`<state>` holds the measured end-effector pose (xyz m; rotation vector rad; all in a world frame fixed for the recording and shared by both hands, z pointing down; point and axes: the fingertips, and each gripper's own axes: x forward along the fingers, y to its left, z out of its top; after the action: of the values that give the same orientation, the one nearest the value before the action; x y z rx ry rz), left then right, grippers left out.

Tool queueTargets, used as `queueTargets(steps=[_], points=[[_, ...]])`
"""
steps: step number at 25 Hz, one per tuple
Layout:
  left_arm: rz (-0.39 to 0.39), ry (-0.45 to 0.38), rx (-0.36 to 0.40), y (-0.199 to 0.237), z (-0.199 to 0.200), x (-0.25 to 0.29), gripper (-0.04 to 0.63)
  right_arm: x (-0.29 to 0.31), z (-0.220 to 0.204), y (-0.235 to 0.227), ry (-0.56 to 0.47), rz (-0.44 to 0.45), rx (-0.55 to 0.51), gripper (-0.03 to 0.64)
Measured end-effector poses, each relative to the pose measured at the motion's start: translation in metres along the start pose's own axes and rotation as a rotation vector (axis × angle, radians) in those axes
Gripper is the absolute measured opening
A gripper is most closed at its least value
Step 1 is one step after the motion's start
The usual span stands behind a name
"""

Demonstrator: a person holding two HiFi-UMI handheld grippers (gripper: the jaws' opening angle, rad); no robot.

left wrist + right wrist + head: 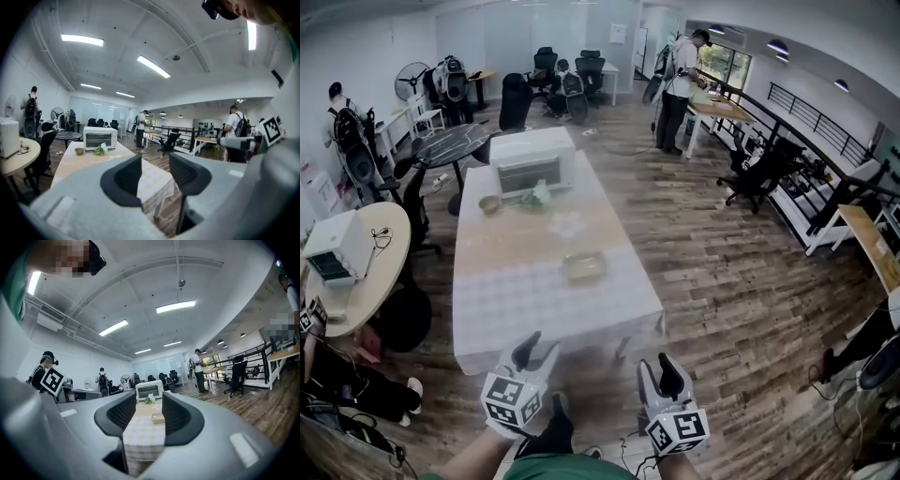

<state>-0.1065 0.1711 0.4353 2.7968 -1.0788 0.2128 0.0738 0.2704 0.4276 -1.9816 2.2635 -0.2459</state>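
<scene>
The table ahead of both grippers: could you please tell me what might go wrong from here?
The tablecloth hangs over the near edge; the open left gripper or right gripper could snag it and drag the shallow dish. The bowl and greens sit close before the toaster oven; reaching for one might knock the other.

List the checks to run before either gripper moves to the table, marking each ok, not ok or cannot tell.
1. Left gripper jaws apart, nothing between: ok.
2. Right gripper jaws apart, nothing between: ok.
3. Grippers over the table: not ok; both are short of its near edge.
4. Table bare between its near edge and the shallow dish: ok.
5. Contents of the shallow dish: cannot tell.
</scene>
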Motion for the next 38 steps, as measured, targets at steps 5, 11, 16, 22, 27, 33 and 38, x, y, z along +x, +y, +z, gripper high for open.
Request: queueTargets(steps=[5,11,16,22,27,33,38], points=[[-0.063,0.003,-0.035,0.021,0.002,0.066,0.183,0.040,-0.001,-0.027,0.037,-0.046,-0.019,0.160],[-0.140,-0.025,-0.054,0.066,0.026,0.141,0.181,0.120,0.005,-0.047,0.063,-0.088,-0.041,0.158],[-0.143,-0.012,-0.093,0.130,0.025,0.178,0.176,0.188,0.002,-0.045,0.088,-0.101,-0.042,0.158],[-0.135,0.018,-0.160,0.205,0.014,0.211,0.165,0.259,-0.005,-0.032,0.116,-0.111,-0.038,0.158],[-0.134,0.029,-0.197,0.229,0.008,0.231,0.149,0.288,-0.014,-0.035,0.152,-0.106,-0.040,0.158],[-0.124,0.045,-0.212,0.240,0.002,0.254,0.149,0.310,-0.017,-0.050,0.166,-0.108,-0.024,0.158],[-0.077,0.057,-0.197,0.249,0.005,0.272,0.150,0.335,-0.022,-0.069,0.160,-0.061,0.006,0.158]])
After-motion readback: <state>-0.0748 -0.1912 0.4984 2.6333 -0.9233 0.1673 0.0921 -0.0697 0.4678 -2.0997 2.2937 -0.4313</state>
